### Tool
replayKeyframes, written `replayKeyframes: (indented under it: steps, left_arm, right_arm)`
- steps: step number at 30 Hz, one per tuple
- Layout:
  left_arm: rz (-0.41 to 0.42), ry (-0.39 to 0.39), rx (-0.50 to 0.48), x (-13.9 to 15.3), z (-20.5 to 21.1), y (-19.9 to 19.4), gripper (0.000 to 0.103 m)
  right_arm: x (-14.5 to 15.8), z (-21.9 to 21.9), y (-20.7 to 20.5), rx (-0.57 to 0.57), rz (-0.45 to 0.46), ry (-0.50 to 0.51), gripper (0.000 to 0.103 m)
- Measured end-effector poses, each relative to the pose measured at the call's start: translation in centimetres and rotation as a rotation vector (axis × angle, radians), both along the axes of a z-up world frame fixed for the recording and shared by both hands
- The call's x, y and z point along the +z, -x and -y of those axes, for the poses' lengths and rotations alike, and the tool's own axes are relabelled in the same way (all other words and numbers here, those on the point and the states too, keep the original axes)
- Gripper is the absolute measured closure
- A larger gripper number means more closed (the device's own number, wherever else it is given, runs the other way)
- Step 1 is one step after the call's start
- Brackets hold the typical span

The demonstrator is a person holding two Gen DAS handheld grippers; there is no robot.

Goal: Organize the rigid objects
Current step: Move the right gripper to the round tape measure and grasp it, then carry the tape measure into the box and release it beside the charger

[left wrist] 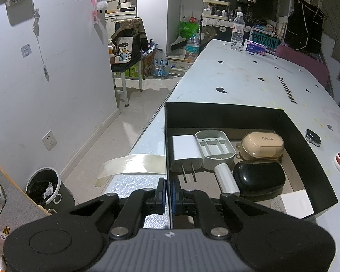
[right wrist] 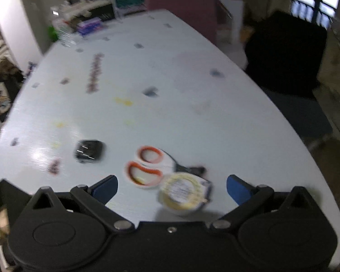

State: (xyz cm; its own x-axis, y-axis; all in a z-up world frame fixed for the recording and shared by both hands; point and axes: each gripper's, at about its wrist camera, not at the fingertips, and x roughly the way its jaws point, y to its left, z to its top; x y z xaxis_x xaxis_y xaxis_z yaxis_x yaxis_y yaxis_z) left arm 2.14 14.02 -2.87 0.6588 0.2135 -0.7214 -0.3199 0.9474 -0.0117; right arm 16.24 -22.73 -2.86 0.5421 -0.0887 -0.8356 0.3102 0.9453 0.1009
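Cluttered shelves, a water bottle and a tissue pack stand at the far end of a long pale table printed with small dark hearts, and the sorting happens at its near end. One black box sits at the table's corner, and the left gripper is clamped shut on its near wall, one pad outside and one inside, most likely to keep the light box from sliding while things are dropped in. Six things lie inside it, packed close together: one white plug charger with its two prongs pointing toward the camera, one grey oval tray just beside it, one beige earbud case by the far right wall, one glossy black oval case in front of that, one small white cylinder lying between tray and black case, and one white cube adapter in the near right corner. A strip of clear tape hangs off the table edge left of the box. Three things are left outside on the bare table to the right: one small black watch-like device, one pair of orange-handled scissors, and one roll of yellowish tape that partly overlaps the scissors' blade end. The right gripper has its jaws spread fully wide with nothing between the pads, poised above and around the tape roll in a motion-blurred view; judging by that framing, the roll is the next pick, and the wide opening suits its broad diameter.
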Motion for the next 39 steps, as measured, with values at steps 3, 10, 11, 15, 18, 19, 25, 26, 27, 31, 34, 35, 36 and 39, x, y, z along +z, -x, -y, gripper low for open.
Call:
replayKeyframes:
  steps: [3, 10, 11, 15, 18, 19, 25, 26, 27, 31, 34, 35, 36, 39]
  left_arm:
    - [0.0, -0.001, 0.0, 0.0, 0.0, 0.0, 0.098]
    - [0.0, -0.001, 0.0, 0.0, 0.0, 0.0, 0.098]
    - [0.0, 0.0, 0.0, 0.1, 0.0, 0.0, 0.098]
    - [0.0, -0.002, 0.0, 0.0, 0.0, 0.0, 0.098]
    - [0.0, -0.001, 0.0, 0.0, 0.0, 0.0, 0.098]
    - [0.0, -0.001, 0.0, 0.0, 0.0, 0.0, 0.098]
    - [0.0, -0.001, 0.0, 0.0, 0.0, 0.0, 0.098]
    - [0.0, -0.001, 0.0, 0.1, -0.1, 0.0, 0.098]
    - [0.0, -0.001, 0.0, 0.0, 0.0, 0.0, 0.098]
    - [0.0, -0.001, 0.0, 0.0, 0.0, 0.0, 0.098]
    - [0.0, 0.0, 0.0, 0.1, 0.0, 0.0, 0.098]
    - [0.0, -0.002, 0.0, 0.0, 0.0, 0.0, 0.098]
    - [0.0, -0.002, 0.0, 0.0, 0.0, 0.0, 0.098]
    - [-0.001, -0.001, 0.0, 0.0, 0.0, 0.0, 0.098]
  right_arm:
    - [-1.7, 1.5, -0.6, -0.055, -0.087, -0.044, 0.001]
    - [-3.1, 1.6, -0.9, -0.032, -0.135, -0.114, 0.031]
    - [-3.2, 1.4, -1.0, -0.026, -0.137, -0.112, 0.032]
    - [-3.4, 1.3, -1.4, -0.022, -0.13, -0.085, 0.032]
    - [-3.4, 1.1, -1.7, -0.012, -0.132, -0.044, 0.037]
    - [-3.3, 1.1, -1.7, -0.007, -0.132, -0.033, 0.045]
    - [-3.1, 1.1, -1.4, 0.005, -0.124, -0.059, 0.046]
    - [-3.0, 1.0, -1.4, 0.008, -0.12, -0.056, 0.046]
    - [-2.9, 0.9, -1.3, 0.01, -0.115, -0.048, 0.046]
    - [-1.9, 0.4, -0.5, 0.027, -0.073, -0.047, 0.046]
    - [-0.3, -0.6, 0.5, 0.089, -0.005, -0.089, 0.046]
    - [0.3, -1.2, 0.9, 0.124, 0.023, -0.107, 0.046]
    - [0.8, -1.8, 1.3, 0.157, 0.046, -0.119, 0.046]
    - [2.3, -4.3, 2.6, 0.266, 0.107, -0.13, 0.046]
